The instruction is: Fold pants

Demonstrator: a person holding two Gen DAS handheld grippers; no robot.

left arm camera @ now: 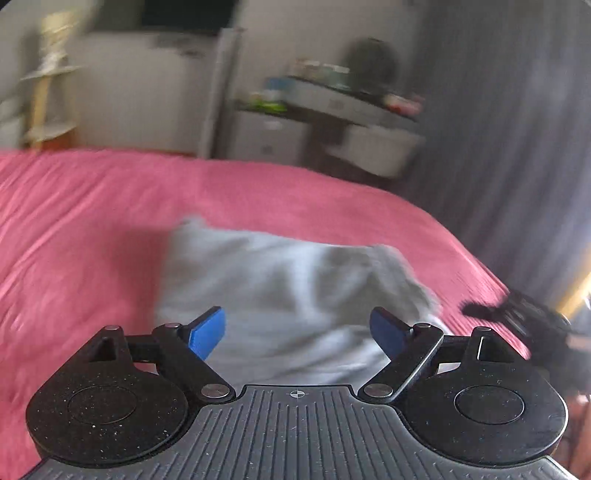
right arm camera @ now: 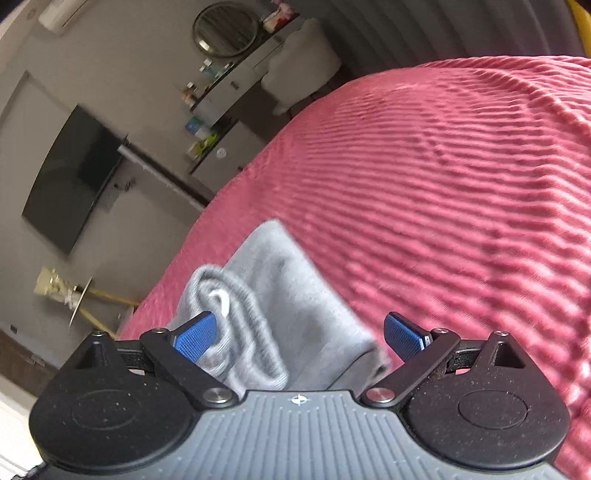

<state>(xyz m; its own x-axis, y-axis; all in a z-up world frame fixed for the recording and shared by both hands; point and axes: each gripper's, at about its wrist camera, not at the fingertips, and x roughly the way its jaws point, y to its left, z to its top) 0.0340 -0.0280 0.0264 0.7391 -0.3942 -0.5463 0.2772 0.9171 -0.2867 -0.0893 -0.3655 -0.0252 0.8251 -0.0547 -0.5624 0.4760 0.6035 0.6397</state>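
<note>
We see folded light-grey fabric pants (left arm camera: 295,295) lying on ribbed pink bedspread (left arm camera: 92,221), compact bundle, ribbed waistband with white drawstring (right arm camera: 221,299) at one end. Left gripper (left arm camera: 297,330) above pants, jaws spread wide, nothing between blue pads; view motion-blurred. Right gripper (right arm camera: 299,336) over waistband end, jaws likewise wide, pads not pressing cloth. We note right gripper's dark body at right edge of left view.

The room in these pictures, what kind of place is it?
Most likely a bedroom at home. A bed with a pink ribbed cover fills both views, a round mirror hangs over a dresser with small bottles, and a dark TV is on the wall.
</note>
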